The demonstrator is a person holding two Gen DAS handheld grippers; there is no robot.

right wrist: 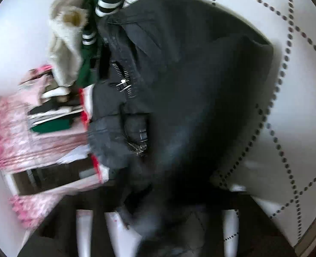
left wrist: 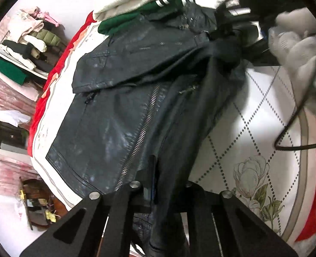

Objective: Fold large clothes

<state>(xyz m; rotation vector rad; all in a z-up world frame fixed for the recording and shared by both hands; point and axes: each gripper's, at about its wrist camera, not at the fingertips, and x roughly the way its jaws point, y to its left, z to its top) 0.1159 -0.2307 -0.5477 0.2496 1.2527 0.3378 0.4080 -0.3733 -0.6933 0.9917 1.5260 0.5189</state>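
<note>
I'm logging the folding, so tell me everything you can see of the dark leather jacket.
The dark leather jacket looks like worn navy-black leather, scuffed pale in patches. A metal zipper runs down its front, with smaller zip pockets. It lies on the white quilted bedspread, one part folded across its upper half. Its near hem runs between the left gripper fingers. Green and cream clothes touch its far end.

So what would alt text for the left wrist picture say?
A dark leather jacket with a silver zipper lies on a white quilted bedspread, its hem pinched in the left gripper. Folded green and cream clothes sit beyond it.
</note>
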